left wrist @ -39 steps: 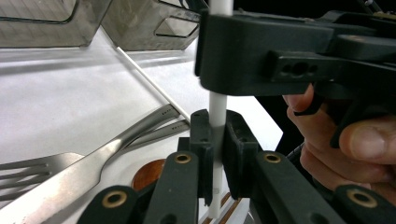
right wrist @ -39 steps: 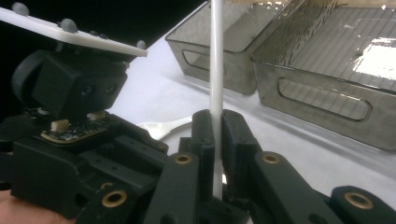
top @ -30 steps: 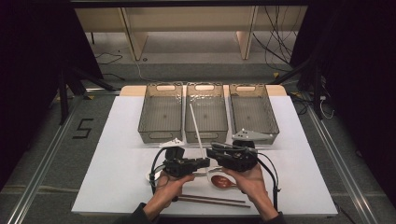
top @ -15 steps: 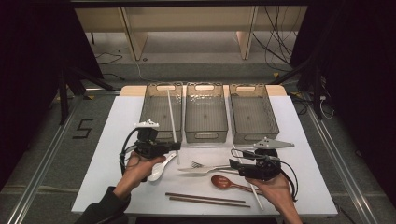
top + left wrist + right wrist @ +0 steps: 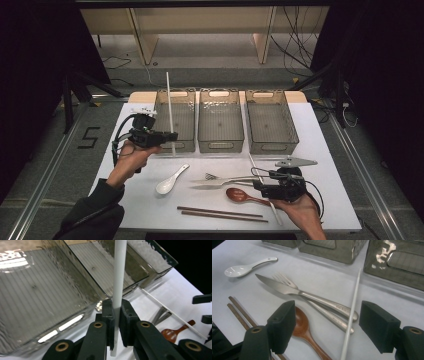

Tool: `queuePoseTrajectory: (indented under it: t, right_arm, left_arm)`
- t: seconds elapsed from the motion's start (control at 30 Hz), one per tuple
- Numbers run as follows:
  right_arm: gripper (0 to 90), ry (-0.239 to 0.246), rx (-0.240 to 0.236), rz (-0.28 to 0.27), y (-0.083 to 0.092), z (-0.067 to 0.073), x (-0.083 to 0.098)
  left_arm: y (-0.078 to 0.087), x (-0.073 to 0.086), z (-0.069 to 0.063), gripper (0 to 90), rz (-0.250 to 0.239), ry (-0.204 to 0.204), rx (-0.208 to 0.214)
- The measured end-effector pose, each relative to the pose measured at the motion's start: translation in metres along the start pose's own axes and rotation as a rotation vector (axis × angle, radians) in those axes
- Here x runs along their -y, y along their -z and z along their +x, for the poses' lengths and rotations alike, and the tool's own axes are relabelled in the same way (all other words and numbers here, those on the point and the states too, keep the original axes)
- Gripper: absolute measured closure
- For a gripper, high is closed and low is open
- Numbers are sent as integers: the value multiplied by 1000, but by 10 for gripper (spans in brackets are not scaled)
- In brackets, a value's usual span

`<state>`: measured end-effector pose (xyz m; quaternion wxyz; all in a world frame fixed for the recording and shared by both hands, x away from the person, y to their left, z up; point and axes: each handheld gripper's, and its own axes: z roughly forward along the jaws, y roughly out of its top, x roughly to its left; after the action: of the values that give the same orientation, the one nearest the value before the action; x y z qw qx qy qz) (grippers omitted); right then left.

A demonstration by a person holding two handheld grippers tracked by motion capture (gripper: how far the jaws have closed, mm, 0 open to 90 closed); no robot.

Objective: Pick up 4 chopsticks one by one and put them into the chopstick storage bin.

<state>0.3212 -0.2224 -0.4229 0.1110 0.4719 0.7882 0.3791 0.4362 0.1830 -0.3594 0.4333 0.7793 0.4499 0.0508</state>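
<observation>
High view: the left gripper [image 5: 170, 136] is clamped on a white chopstick [image 5: 169, 107], holding it upright at the front of the leftmost grey bin [image 5: 160, 107]. Its partner, the second white chopstick [image 5: 351, 316], lies on the white table [image 5: 325, 150] (across the knife [image 5: 287, 288] and fork [image 5: 287, 280] handles) between the pads of the right gripper [image 5: 327, 327], whose jaws have just been opening and press on nothing.

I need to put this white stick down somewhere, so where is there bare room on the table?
Bare sheet lies left of the white spoon, under the left gripper, and right of the right bin. All three bins are empty. It is crowded by the fork, knife, wooden spoon and brown chopsticks.
</observation>
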Motion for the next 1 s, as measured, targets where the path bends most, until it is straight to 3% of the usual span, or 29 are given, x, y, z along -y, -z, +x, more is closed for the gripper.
queuePoseTrajectory:
  t: [0.23,0.43,0.83,1.0]
  right_arm:
    - [298,-7,-2,-2,2,-4,8]
    - [293,-5,-10,-1,2,-2,9]
    - [283,6,-14,-11,2,0,10]
    - [283,7,-12,-11,1,0,10]
  left_arm:
    - [2,-23,12,832,14,-19,-70]
    - [-8,-37,29,832,47,-13,-129]
    - [-26,-39,67,832,73,37,-216]
    - [-35,-37,70,831,101,29,-241]
